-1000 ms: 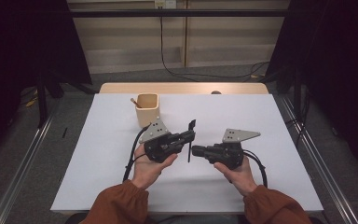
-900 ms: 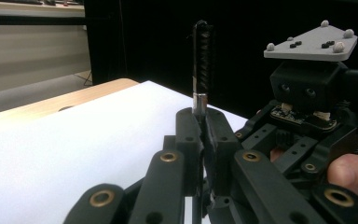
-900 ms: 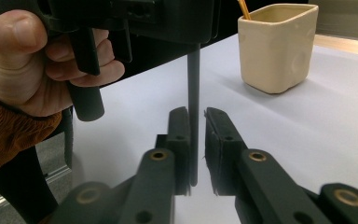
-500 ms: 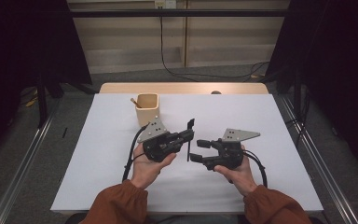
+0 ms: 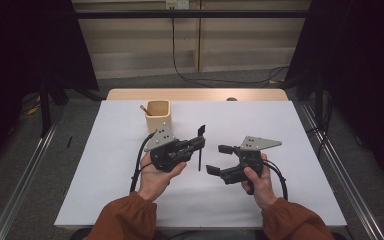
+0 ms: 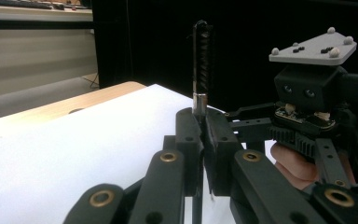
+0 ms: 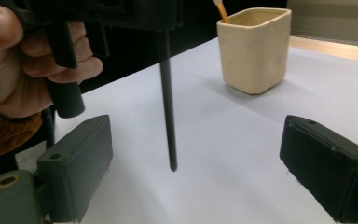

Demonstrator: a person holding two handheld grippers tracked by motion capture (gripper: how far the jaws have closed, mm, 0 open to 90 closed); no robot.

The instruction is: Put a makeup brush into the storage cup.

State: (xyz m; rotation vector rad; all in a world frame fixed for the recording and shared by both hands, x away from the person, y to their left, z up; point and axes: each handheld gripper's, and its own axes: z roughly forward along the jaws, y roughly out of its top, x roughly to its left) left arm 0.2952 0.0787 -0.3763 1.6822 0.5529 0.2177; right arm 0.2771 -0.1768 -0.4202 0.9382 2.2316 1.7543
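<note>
A thin black brush (image 5: pixel 200 150) stands upright over the white sheet, bristles (image 6: pixel 202 60) at the top. My left gripper (image 5: pixel 200 144) is shut on it near the metal collar (image 6: pixel 199 100). In the left gripper view the two jaws (image 6: pixel 203 128) press together around the stem. My right gripper (image 5: pixel 215 159) sits just right of the brush, and its jaws have just been opening. In the right gripper view they stand wide (image 7: pixel 200 163), and the brush's lower handle (image 7: pixel 168 116) hangs between them, touching neither pad.
A cream square cup (image 5: pixel 157 114) with an orange stick (image 7: pixel 221 10) in it stands behind the left hand. The white sheet (image 5: pixel 290 130) covers the wooden table. Cables trail from both grippers towards the person.
My right gripper's jaws have spread apart and let go of the brush's lower handle. The left gripper and the brush have kept their place.
</note>
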